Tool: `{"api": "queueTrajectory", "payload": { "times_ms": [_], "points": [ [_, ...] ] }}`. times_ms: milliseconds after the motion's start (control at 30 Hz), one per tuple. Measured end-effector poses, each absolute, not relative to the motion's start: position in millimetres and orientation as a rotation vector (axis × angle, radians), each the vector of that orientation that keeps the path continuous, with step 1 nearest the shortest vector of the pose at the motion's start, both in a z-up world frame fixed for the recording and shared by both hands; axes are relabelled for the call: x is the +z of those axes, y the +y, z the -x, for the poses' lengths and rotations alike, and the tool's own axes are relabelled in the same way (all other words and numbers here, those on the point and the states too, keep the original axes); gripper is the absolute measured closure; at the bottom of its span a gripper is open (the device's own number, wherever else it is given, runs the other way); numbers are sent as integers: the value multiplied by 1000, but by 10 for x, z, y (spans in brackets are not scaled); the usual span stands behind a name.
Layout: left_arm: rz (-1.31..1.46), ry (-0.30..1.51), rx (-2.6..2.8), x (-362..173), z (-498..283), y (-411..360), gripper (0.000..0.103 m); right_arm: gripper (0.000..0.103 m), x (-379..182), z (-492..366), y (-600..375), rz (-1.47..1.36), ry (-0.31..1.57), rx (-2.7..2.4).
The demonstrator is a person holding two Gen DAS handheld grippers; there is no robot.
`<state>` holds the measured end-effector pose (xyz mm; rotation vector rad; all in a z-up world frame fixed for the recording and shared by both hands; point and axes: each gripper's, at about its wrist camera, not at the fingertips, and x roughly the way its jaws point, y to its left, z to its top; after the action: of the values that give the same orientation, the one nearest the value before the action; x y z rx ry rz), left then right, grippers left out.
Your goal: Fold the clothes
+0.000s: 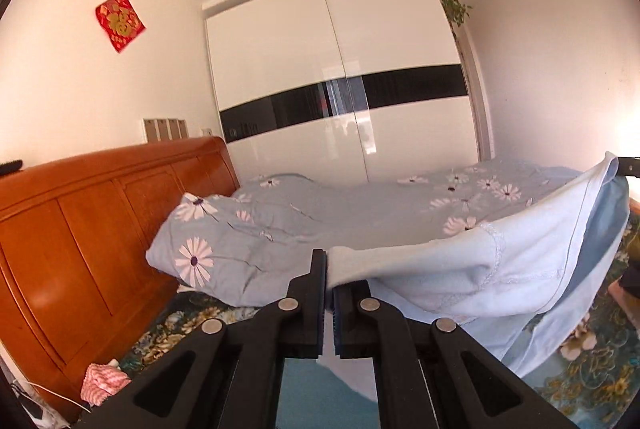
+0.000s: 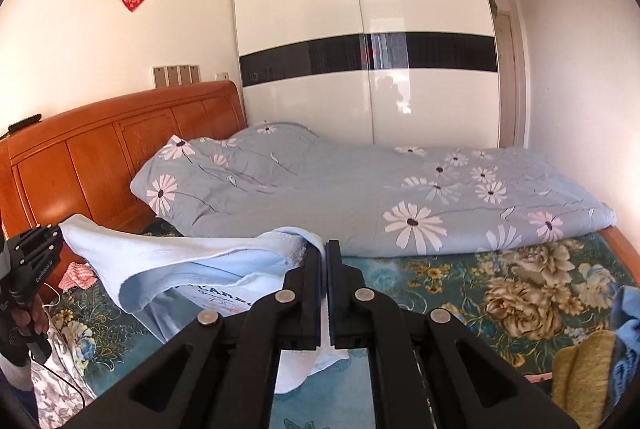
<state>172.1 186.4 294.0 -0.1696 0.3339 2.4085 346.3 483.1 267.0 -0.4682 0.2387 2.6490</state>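
A pale blue shirt (image 1: 500, 269) hangs stretched in the air above the bed, held at two corners. My left gripper (image 1: 327, 269) is shut on one corner of it, with cloth poking out past the fingertips. My right gripper (image 2: 323, 257) is shut on the other corner, and the pale blue shirt (image 2: 168, 269) sags away to the left with printed lettering showing on a lower layer. The left gripper (image 2: 36, 257), held by a hand, shows at the left edge of the right wrist view. In the left wrist view, a black part at the far right edge meets the shirt's raised end.
A floral dark-green bedsheet (image 2: 500, 293) covers the bed, with a grey-blue daisy duvet (image 2: 360, 197) along the back. An orange wooden headboard (image 1: 80, 229) stands at left and a white wardrobe (image 1: 340, 89) behind. Pink cloth (image 1: 102, 383) lies lower left; yellow and blue clothes (image 2: 592, 365) lie at right.
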Motion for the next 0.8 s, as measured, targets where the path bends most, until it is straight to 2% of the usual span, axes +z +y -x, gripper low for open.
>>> {"api": "queueTrajectory", "payload": {
  "times_ms": [200,333,400,467,567,800],
  "points": [
    [31,262,2437,3662,-2078,1367,100,101,3230,-3772,4466,334,113,2688],
    [38,259,2463,3843,-1975,1233,100,101,3529,-3723,4310,269,18,2708],
    [106,273,2477,3769,-1770,1297,99,101,3614,-3601,4270,264,-22,2714],
    [229,316,2482,3521,-1430,1441,99,101,3587,-3366,4283,301,-45,2716],
    [389,371,2482,2882,-968,1760,99,101,3211,-2793,4462,452,-58,2692],
    [806,410,2441,1197,239,2449,99,101,1656,-1326,5129,858,100,2592]
  ]
}}
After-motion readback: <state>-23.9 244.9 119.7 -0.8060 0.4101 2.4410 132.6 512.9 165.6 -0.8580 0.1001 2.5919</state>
